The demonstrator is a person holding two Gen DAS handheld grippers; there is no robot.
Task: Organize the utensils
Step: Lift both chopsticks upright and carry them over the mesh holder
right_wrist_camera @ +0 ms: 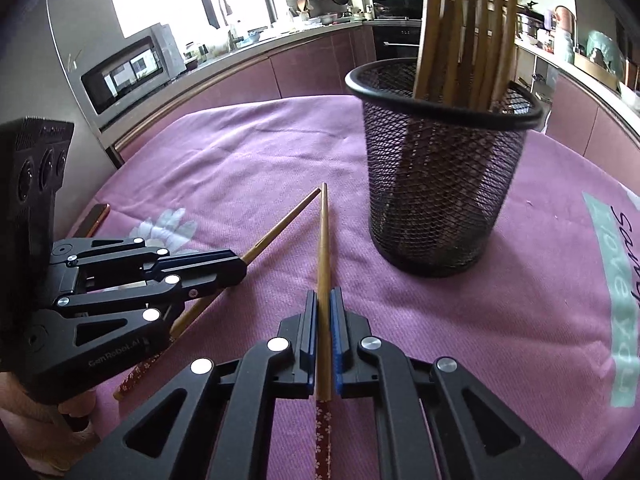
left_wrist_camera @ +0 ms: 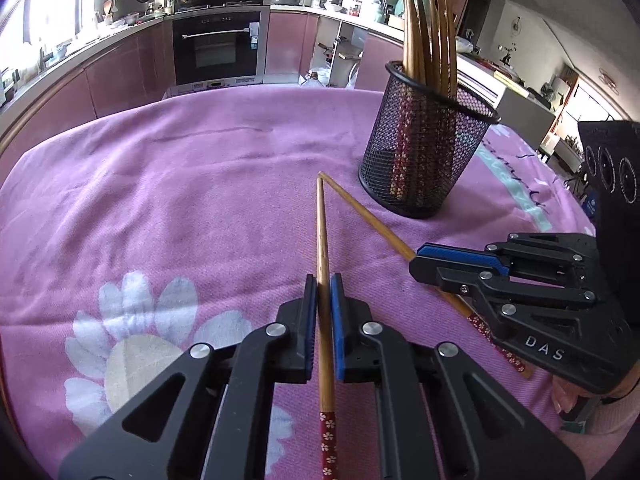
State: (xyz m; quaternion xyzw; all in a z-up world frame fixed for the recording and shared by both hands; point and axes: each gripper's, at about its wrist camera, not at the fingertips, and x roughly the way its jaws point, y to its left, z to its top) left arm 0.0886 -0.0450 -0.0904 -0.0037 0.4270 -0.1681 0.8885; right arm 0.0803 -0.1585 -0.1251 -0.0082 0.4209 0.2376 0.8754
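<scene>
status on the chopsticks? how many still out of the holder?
Done: a bunch of chopsticks already stands in the mesh holder. In hand: the left gripper and the right gripper each clamp one chopstick, tips nearly meeting on the pink cloth. Left: both into the holder.

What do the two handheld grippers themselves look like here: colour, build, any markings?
Both are matte black linkage frames with round silver rivets and triangular cut-outs. The left gripper and right gripper each have blue ribbed pads lining their fingers. White lettering marks the bodies: "DAS" on the right one, "GenRobot.AI" on the left. A black block with three round lenses tops each.
</scene>
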